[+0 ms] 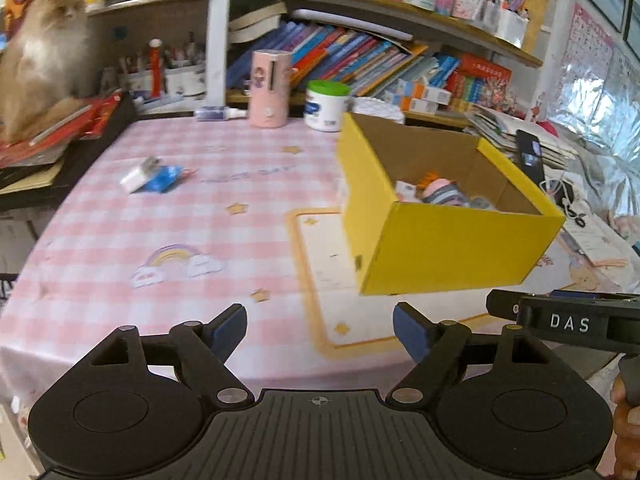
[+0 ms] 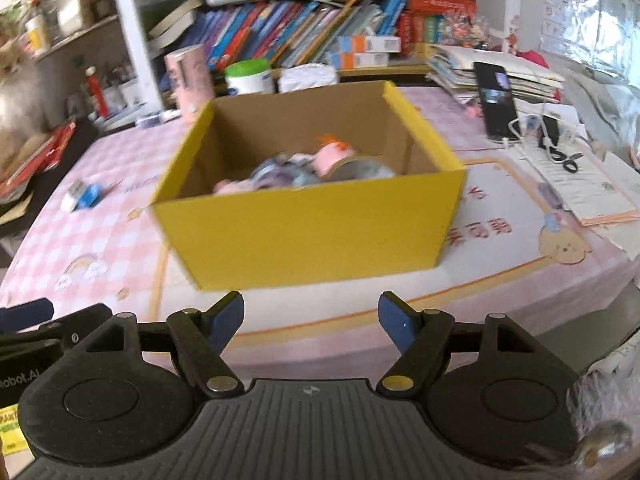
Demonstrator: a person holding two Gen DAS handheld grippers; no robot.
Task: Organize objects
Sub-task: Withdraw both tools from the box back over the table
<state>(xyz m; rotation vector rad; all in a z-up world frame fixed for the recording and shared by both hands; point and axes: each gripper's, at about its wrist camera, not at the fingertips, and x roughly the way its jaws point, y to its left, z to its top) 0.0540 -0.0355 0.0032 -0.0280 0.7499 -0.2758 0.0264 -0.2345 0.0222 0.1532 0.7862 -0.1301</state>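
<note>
We were in a home, at a child's study table. A pink checked tablecloth [image 1: 120,240] with rainbow and star prints filled the middle of the frame. Crowded shelves of picture books [image 1: 340,56] ran across the top, a fluffy cat [image 1: 44,52] sat at the upper left, and a phone [image 2: 494,100] stood at the upper right.

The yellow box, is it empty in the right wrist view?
No, the yellow box holds several small items, pink and bluish, lying on its bottom.
</note>
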